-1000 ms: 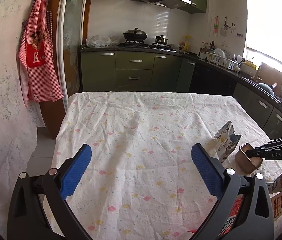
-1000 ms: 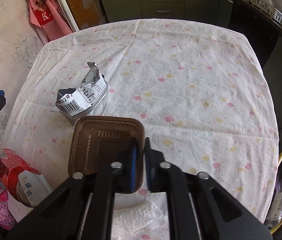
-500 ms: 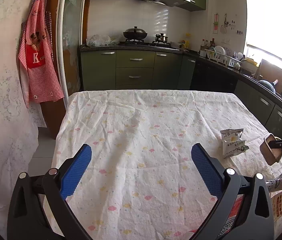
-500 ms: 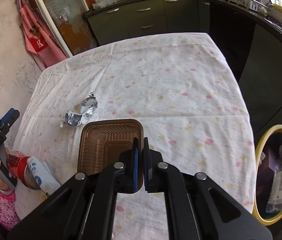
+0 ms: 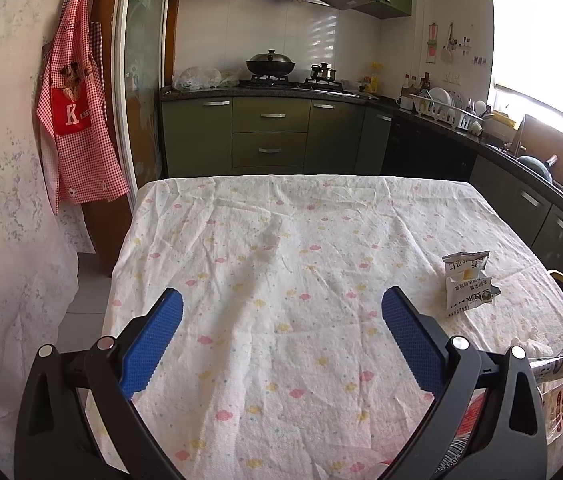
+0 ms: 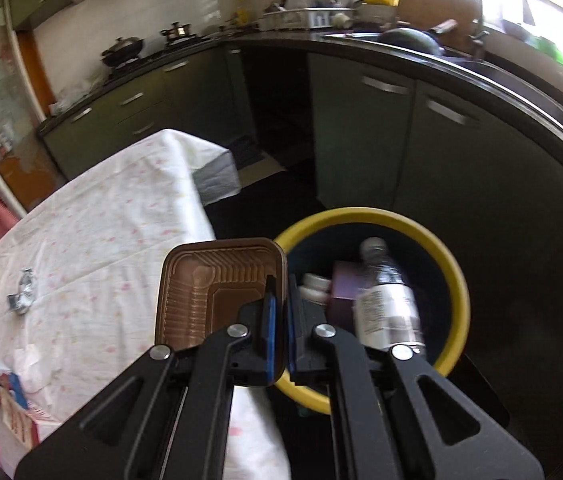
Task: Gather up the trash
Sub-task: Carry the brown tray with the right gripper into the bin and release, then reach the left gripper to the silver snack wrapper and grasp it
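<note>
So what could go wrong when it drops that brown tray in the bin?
The brown tray is pinched by one edge in the right gripper and still hangs partly over the table, so it might miss the yellow-rimmed bin. The bottle already inside could make it bounce out. The silver wrapper may get forgotten.

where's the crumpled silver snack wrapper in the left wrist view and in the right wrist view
Left wrist: crumpled silver wrapper lies on the tablecloth, right of centre, near the right edge.
Right wrist: small, at far left, left of the brown tray.
Shared landmark: the wok on the stove.
</note>
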### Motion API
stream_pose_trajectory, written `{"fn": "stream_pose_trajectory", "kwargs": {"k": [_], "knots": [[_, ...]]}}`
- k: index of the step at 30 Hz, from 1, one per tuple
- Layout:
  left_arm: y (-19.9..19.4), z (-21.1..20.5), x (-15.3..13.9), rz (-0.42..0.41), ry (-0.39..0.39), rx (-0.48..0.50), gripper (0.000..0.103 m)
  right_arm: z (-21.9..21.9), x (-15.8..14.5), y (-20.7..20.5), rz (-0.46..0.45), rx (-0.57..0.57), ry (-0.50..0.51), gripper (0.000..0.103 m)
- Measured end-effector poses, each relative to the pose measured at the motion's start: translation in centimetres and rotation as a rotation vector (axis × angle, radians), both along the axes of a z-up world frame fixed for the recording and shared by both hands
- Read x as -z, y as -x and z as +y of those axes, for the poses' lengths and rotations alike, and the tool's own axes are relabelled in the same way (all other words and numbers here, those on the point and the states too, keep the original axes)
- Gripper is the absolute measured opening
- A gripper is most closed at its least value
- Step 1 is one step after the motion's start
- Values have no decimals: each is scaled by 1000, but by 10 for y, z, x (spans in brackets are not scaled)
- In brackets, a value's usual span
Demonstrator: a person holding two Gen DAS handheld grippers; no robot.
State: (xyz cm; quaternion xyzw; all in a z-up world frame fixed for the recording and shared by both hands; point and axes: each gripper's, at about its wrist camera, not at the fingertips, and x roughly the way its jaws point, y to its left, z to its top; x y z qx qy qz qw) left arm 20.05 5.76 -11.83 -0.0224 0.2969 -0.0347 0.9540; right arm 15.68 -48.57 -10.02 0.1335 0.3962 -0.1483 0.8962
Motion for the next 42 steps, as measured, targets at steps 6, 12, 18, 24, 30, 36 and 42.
{"fn": "stream_pose_trajectory", "kwargs": {"k": [6,12,18,24,30,36,42], "knots": [[-1,-1,2,7,-7,-1,98,-45,32,0,90,110,33,5],[-1,0,2,7,-4,-4,98,-45,48,-4,126,106,46,30],[1,-1,-4,-4,11,18,98,-35,30,15,52,100,29,38],[2,-9,-32,40,127,100,98,-19,19,31,19,58,16,40],[-23,-69,-50,227,123,315,98,-12,15,39,-9,26,-8,46],[-56,-137,-46,379,42,445,98,-12,17,49,-9,21,-25,46],[-100,-181,-14,588,-45,457,98,-19,19,55,-13,21,-36,48]]}}
